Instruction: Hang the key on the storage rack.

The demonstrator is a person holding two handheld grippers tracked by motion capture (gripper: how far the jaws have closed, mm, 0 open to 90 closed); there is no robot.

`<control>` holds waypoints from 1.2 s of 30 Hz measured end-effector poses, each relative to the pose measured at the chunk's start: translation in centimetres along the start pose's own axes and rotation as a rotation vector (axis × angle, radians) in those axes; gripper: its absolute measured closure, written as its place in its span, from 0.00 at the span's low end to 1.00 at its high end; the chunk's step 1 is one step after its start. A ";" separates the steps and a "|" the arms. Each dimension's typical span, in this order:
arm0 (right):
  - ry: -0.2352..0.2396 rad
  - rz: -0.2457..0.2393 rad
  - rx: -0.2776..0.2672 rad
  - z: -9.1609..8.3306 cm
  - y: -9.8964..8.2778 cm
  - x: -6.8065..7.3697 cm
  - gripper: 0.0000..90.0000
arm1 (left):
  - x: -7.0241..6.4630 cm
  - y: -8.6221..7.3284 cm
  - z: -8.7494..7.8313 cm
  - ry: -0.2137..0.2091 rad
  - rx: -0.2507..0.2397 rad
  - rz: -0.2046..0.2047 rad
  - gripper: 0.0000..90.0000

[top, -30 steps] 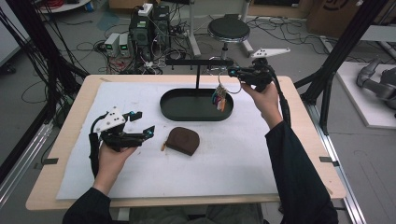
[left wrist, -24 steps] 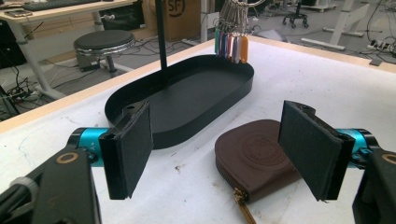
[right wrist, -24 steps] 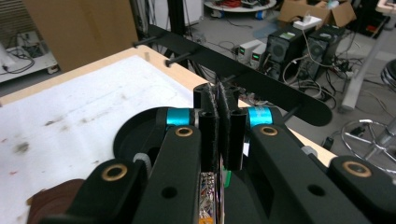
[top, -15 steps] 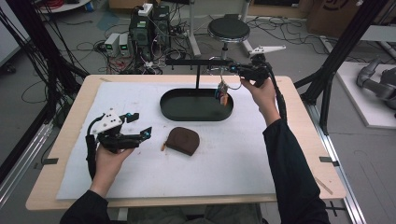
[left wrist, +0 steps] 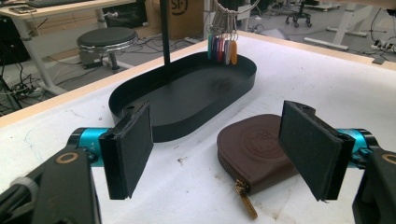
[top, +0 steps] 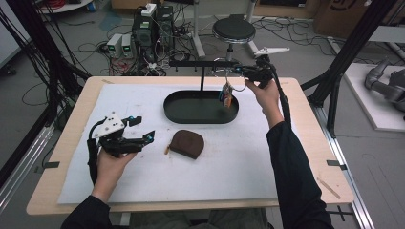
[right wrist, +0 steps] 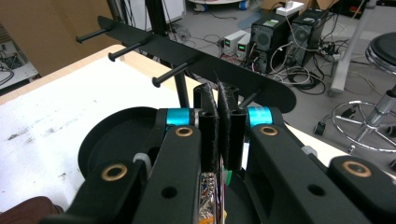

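Observation:
A key ring with coloured tags [top: 227, 95] hangs from my right gripper [top: 240, 71], which is shut on its ring just in front of the right end of the black peg bar [top: 200, 63]. In the right gripper view the jaws [right wrist: 218, 121] are pressed together, with metal keys [right wrist: 210, 191] below them and the bar's pegs [right wrist: 175, 74] just ahead. The tags [left wrist: 222, 46] dangle over the black oval tray [left wrist: 187, 93]. A brown zip pouch [top: 187, 143] lies on the white mat. My left gripper [top: 142, 129] stands open to its left, the pouch [left wrist: 254, 149] just beyond its jaws [left wrist: 222, 149].
The oval tray [top: 172, 112] carries the bar's post [top: 202, 78] at the table's back centre. A stool [top: 233, 29], computers and cables stand on the floor behind the table. White mat [top: 229, 167] spreads in front of the pouch.
The right gripper has lifted the key ring slightly and edged it toward the bar. The left hand has shifted only a little.

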State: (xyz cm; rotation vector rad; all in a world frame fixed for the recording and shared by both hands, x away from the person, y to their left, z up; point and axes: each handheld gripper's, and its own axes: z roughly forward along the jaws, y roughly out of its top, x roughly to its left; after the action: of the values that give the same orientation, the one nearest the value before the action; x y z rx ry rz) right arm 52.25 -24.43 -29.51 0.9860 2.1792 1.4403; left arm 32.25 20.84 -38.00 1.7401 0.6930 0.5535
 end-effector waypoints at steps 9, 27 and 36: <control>-0.012 0.026 0.000 0.0 -0.3 -0.7 0.98 | 0.0 -0.1 0.1 -0.003 0.000 -0.001 0.29; -0.030 0.035 -0.003 0.8 -0.6 -0.9 0.97 | 0.0 -0.1 0.0 -0.007 0.004 0.002 0.29; -0.093 0.044 -0.012 0.5 -0.5 -0.8 0.88 | 0.0 -0.2 0.0 -0.009 0.007 0.002 0.29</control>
State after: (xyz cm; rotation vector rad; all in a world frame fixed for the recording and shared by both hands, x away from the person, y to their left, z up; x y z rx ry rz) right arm 52.92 -24.85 -30.27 1.0809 2.0923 1.3961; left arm 32.25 20.84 -38.18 1.7493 0.6876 0.5451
